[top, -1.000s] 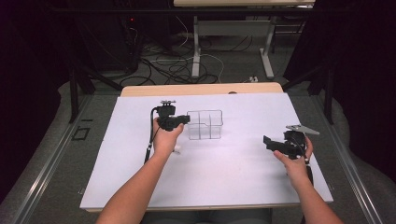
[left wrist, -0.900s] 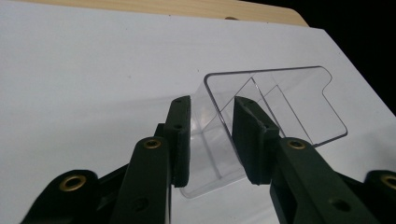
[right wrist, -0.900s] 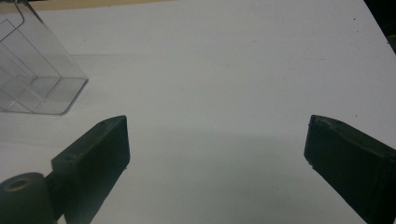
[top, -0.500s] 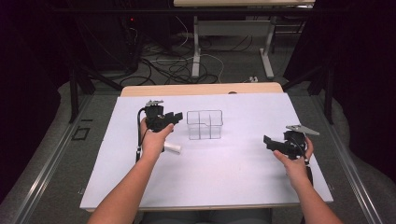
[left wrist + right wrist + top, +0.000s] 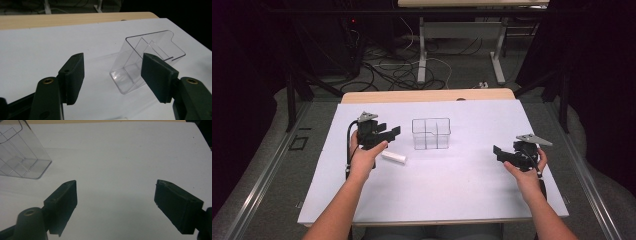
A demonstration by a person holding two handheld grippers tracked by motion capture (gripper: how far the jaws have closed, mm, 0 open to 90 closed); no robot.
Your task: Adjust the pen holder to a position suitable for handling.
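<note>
**Meanwhile, two empty grippers flank one clear box and one white piece**

Nearest the person, two bare forearms come in from the bottom edge of the high view, each cut off there, and each hand holds one black two-jaw gripper. The left gripper (image 5: 384, 134) hovers over the white sheet covering the table (image 5: 452, 200); its jaws have just been opening and now stand moderately apart with nothing between them, as the left gripper view confirms. The right gripper (image 5: 499, 152) sits well apart at the right side of the sheet; its jaws have just been closing a little, yet they stand wide with only bare sheet in the gap, seen plainly in the right gripper view.

Just beside the left hand (image 5: 364, 157) lies one small white oblong piece (image 5: 393, 157), flat on the sheet; its material is hard to make out, and only a sliver of it shows at the bottom edge of the left gripper view.

Farther on, near the middle of the sheet, stands one clear plastic box with inner dividers (image 5: 431, 133), upright and untouched, ahead of the left gripper's jaws and between the two grippers. Its compartments number about three, though the transparent walls make the count uncertain. In the right gripper view the box is cut off at the upper left corner.

Beyond the sheet, one strip of the wooden table edge (image 5: 427, 95) shows, then tangled cables (image 5: 402, 65) on the dim floor, too dark to count.
</note>
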